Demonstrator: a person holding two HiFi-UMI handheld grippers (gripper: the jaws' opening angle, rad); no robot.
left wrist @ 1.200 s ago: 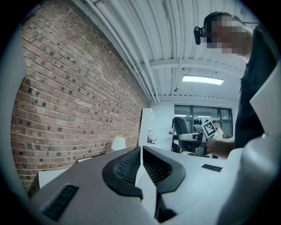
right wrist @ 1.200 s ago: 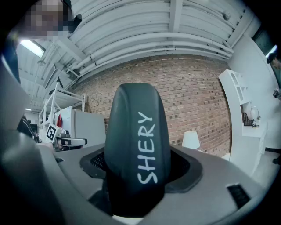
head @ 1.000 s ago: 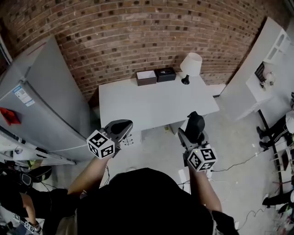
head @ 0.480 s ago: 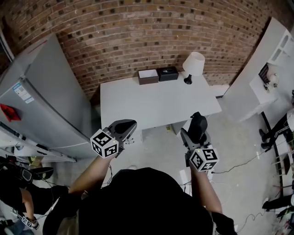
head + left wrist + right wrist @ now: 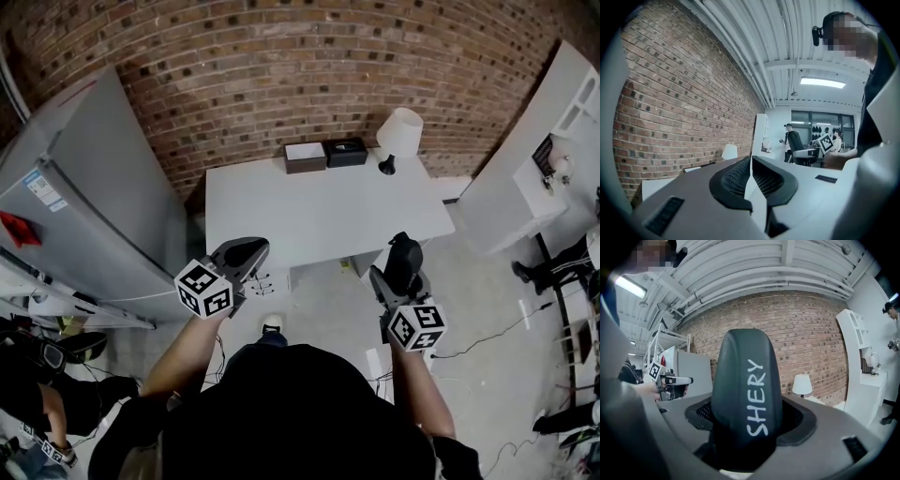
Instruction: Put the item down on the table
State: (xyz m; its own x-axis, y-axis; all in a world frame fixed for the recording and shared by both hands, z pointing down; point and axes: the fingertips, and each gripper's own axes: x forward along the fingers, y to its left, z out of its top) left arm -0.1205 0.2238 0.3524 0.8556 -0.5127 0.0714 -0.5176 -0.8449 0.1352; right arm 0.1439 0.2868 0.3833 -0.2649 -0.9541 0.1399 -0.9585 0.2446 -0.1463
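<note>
Fridge point(image 5: 84, 187) far left, left gripper point(image 5: 247, 251) empty with jaws closed together, white desk point(image 5: 319, 220) ahead carrying two boxes point(image 5: 323, 154) and lamp point(image 5: 398, 133) at far edge, right gripper point(image 5: 397, 281) clamping upright dark case point(image 5: 747, 394) marked SHERY, above floor just short of desk.

The item point(image 5: 746, 394), a dark, smooth case with a rounded top and the white lettering "SHERY" running up its face, is standing upright between the jaws of the right gripper point(image 5: 402, 274), which are pressing on its sides. It is being held in the air near the front right edge of the white bench point(image 5: 309, 220), and it is not resting on the bench top. The bench is standing against the brick wall.
</note>
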